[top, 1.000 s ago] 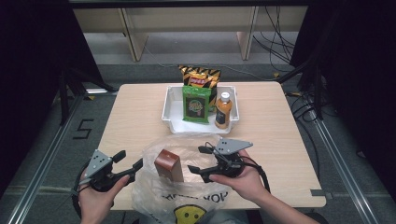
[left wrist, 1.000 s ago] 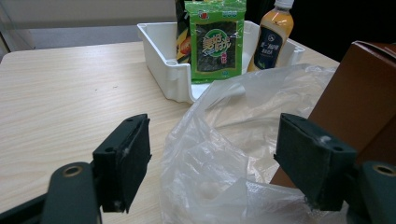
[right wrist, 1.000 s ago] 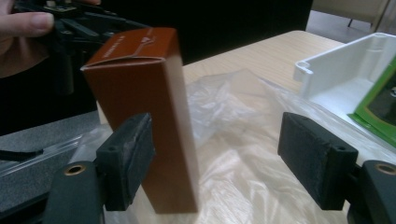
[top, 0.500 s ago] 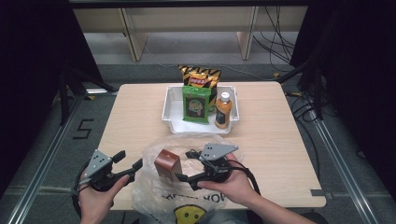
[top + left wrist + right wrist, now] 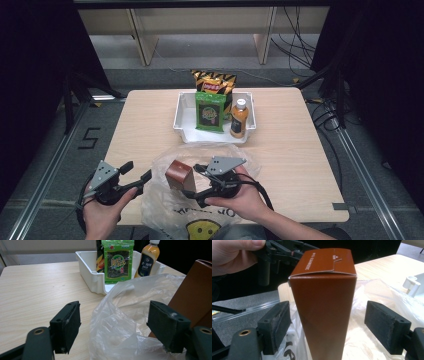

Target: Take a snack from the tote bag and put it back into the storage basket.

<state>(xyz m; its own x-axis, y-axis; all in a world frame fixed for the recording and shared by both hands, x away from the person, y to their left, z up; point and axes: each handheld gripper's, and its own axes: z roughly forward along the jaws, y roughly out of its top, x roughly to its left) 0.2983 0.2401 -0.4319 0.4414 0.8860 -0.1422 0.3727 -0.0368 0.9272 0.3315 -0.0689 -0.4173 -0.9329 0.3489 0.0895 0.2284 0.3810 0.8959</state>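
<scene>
Brown box point(image 5: 324, 305) between wide-apart right gripper point(image 5: 335, 326) pads

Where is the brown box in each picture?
High view: the brown box stands near the front edge of the table, on the clear plastic bag, just left of the right gripper.
Left gripper view: it rises at the right edge, behind the right-hand jaw.
Right gripper view: it stands upright in the middle, between the open jaws.
Shared landmark: the plastic bag under it.

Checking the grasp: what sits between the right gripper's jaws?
The brown box stands between the open jaws of the right gripper, untouched, in the right gripper view.
</scene>
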